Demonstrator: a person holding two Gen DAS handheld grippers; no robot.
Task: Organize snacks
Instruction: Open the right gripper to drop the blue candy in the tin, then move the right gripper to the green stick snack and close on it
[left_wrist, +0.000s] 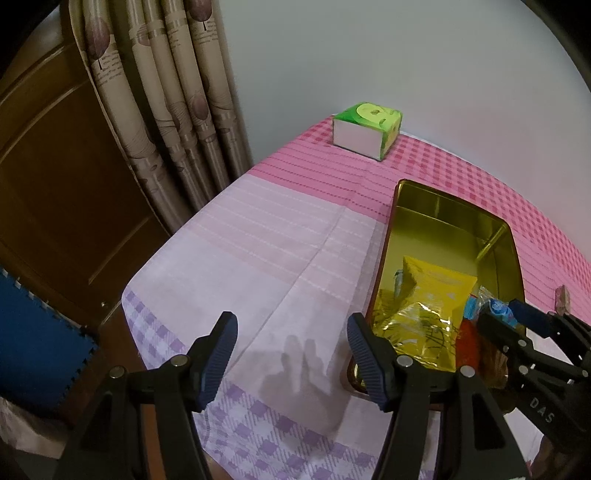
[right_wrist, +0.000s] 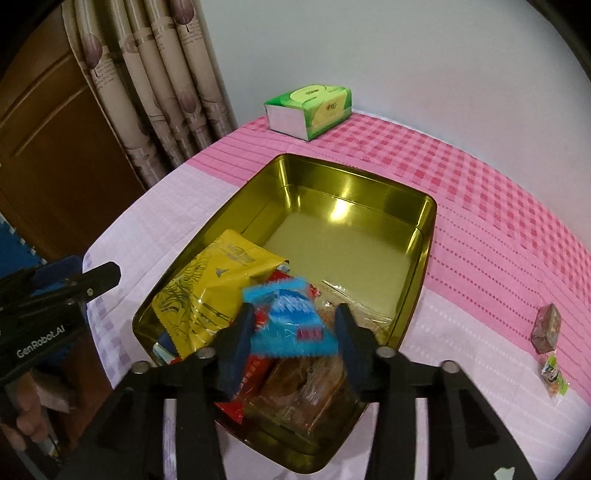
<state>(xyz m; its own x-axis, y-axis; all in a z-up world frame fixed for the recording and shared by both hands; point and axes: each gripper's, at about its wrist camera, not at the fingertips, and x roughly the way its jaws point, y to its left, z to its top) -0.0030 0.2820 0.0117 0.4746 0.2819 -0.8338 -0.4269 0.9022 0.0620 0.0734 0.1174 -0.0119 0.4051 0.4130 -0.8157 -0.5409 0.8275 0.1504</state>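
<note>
A gold tin (right_wrist: 424, 236) stands on the pink checked tablecloth and holds a yellow snack bag (right_wrist: 210, 280), a red packet (right_wrist: 258, 365) and clear-wrapped brown snacks (right_wrist: 306, 384) at its near end. My right gripper (right_wrist: 293, 328) is over that end with a blue snack packet (right_wrist: 291, 317) between its fingers; the packet is blurred and the fingers stand apart beside it. My left gripper (left_wrist: 291, 343) is open and empty over the cloth, left of the tin (left_wrist: 388, 236). The yellow bag (left_wrist: 424, 302) and right gripper (left_wrist: 517, 317) also show in the left wrist view.
A green tissue box (right_wrist: 308, 109) sits at the table's far edge, also in the left wrist view (left_wrist: 365, 129). Two small wrapped sweets (right_wrist: 546, 325) (right_wrist: 552, 374) lie on the cloth right of the tin. A curtain and brown door stand to the left.
</note>
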